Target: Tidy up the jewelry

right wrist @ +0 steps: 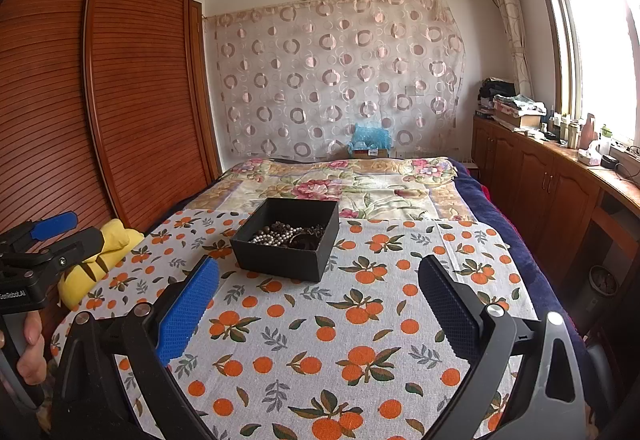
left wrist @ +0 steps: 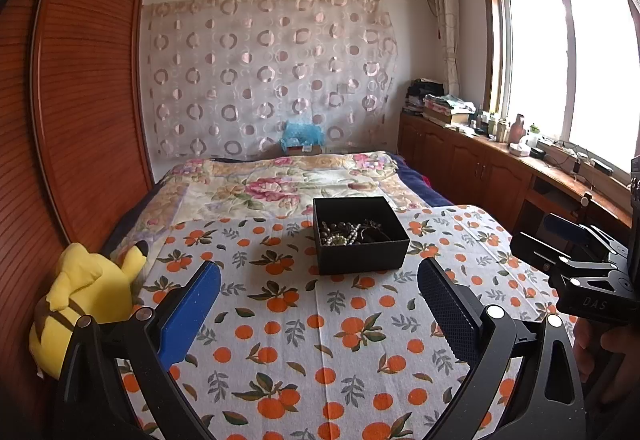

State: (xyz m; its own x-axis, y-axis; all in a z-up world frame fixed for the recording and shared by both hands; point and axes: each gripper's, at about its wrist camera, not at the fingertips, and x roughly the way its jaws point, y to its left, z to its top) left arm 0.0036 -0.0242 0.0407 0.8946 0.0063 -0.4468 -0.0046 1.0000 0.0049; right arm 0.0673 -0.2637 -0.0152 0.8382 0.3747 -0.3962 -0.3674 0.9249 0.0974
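A black open box [left wrist: 362, 254] stands on the orange-print cloth [left wrist: 320, 340]. It holds a tangle of bead and pearl jewelry [left wrist: 350, 232]. The box also shows in the right wrist view [right wrist: 284, 256], with the jewelry [right wrist: 286, 234] inside. My left gripper [left wrist: 320, 316] is open and empty, a little short of the box. My right gripper [right wrist: 320, 312] is open and empty, also short of the box. The right gripper appears at the right edge of the left wrist view [left wrist: 576, 244], and the left gripper at the left edge of the right wrist view [right wrist: 44, 236].
A yellow plush toy [left wrist: 86, 300] lies at the table's left edge beside the wooden wardrobe [left wrist: 80, 100]. A bed with a floral cover [left wrist: 276, 180] lies behind the table. A wooden cabinet with clutter [left wrist: 500, 160] runs under the window at right.
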